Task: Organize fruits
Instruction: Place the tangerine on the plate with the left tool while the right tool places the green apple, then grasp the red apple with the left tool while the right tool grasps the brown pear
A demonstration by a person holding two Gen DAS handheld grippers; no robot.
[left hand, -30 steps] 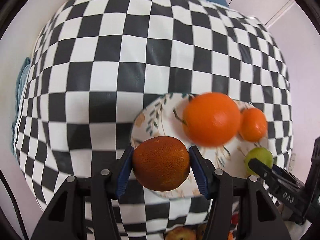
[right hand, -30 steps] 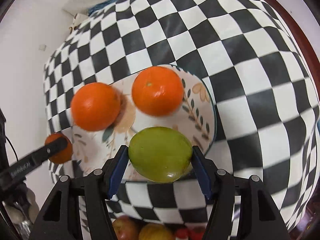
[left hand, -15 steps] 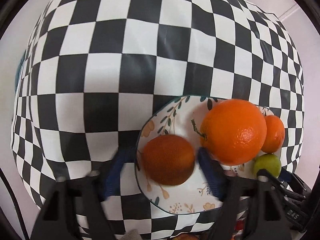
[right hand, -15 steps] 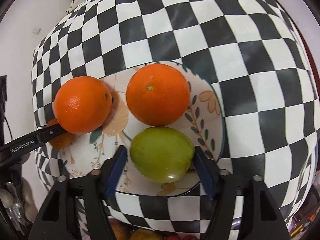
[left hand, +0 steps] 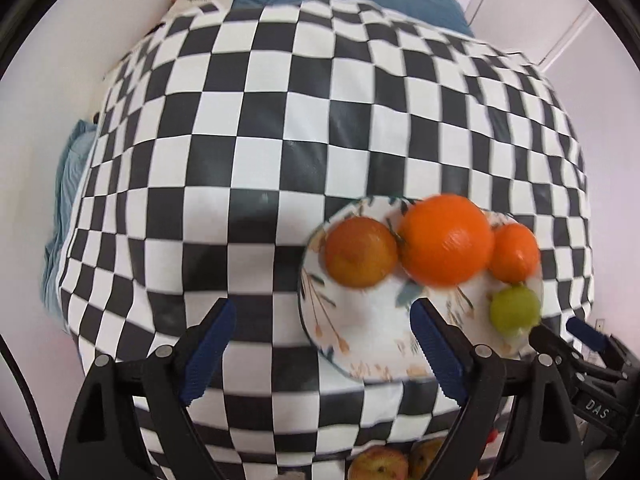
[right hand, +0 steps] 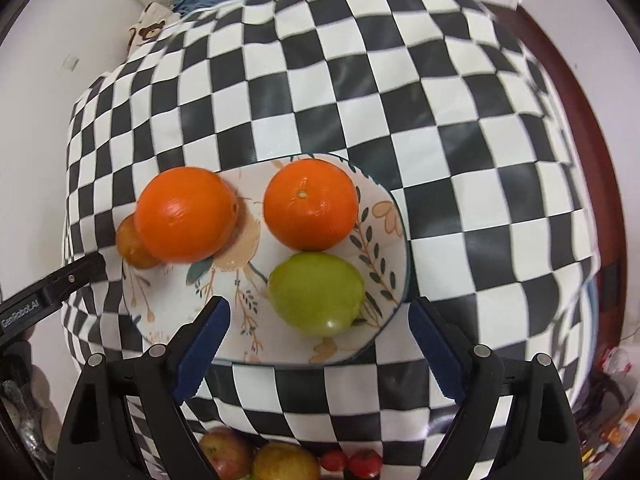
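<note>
While 4 fruits sit on the floral plate (right hand: 384, 216), both grippers gape, grasping nothing. Left gripper (left hand: 322, 336) is lower center; right gripper (right hand: 320, 332) frames the green fruit (right hand: 318, 294).

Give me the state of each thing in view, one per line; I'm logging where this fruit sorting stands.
left gripper: open, empty, fingers over the cloth.
right gripper: open, empty.
plate: flat on the checkered cloth, holding four fruits.
green fruit: resting on the plate, free.
big orange: on the plate.
second orange: on the plate.
dark orange: on the plate, released.
</note>
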